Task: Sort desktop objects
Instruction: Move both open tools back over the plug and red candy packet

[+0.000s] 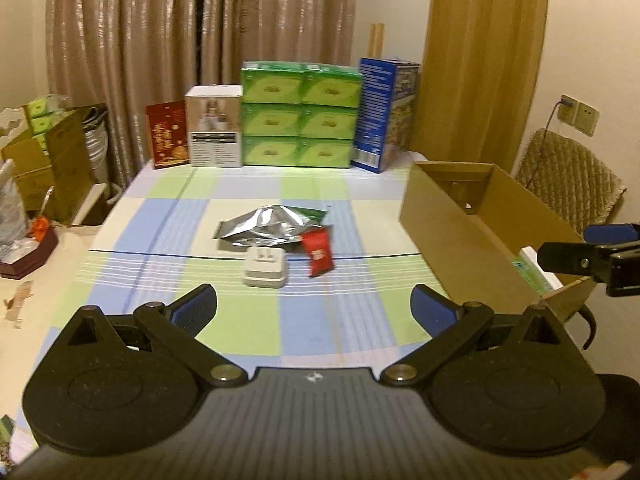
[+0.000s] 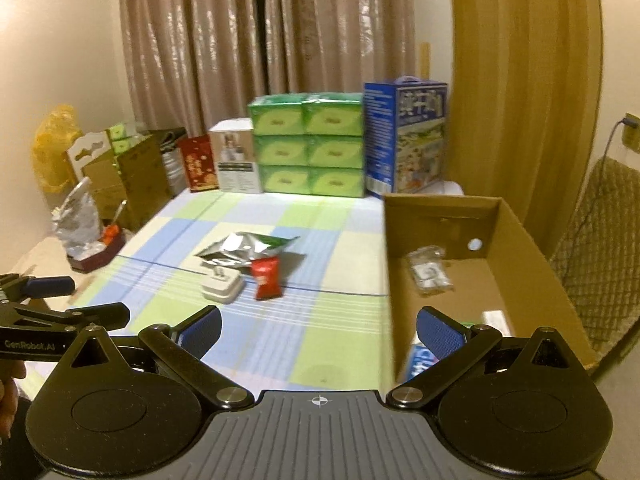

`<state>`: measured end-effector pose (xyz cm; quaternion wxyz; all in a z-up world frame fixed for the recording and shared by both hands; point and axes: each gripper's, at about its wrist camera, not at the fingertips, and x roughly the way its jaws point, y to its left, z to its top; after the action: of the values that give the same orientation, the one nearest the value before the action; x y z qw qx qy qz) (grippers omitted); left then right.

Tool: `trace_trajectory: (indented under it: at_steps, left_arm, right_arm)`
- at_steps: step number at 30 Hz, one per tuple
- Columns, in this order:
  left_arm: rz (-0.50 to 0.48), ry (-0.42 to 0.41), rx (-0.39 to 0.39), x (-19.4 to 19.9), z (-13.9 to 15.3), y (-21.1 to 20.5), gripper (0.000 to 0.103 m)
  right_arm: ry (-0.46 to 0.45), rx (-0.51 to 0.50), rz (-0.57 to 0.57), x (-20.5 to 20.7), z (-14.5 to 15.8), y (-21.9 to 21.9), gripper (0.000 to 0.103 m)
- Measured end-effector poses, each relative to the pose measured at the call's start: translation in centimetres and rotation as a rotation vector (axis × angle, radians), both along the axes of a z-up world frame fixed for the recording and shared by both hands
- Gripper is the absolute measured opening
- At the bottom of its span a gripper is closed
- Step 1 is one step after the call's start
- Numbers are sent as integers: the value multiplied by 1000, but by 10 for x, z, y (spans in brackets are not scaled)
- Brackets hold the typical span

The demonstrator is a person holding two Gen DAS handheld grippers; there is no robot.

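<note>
Cardboard box (image 2: 496, 248) sits at the right of the frame with a few things already inside. Three things wait on the checked worktop (image 1: 304, 320): a white plug (image 1: 265, 268), a red packet (image 1: 319, 250) and a silver bag (image 1: 266, 226). The left gripper (image 1: 314, 306) has its fingers wide open and empty. The right gripper (image 2: 320, 326) is open and empty too. The plug lies straight ahead of the left fingers, so I think that hand is nearer.
</note>
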<state>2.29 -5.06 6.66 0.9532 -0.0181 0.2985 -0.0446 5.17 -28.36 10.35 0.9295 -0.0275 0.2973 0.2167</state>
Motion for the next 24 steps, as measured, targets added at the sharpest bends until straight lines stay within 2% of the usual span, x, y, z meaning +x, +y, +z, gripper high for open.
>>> trace_trajectory:
  at_steps: [6,24]
  left_arm:
    - [31,-5,28,-11,9,20,101]
    - [27,-29,32,-1,12,61,101]
  right_arm:
    - [-6,48,46,-9,3,15,101]
    - [1,1,66,-18,-9,61,101]
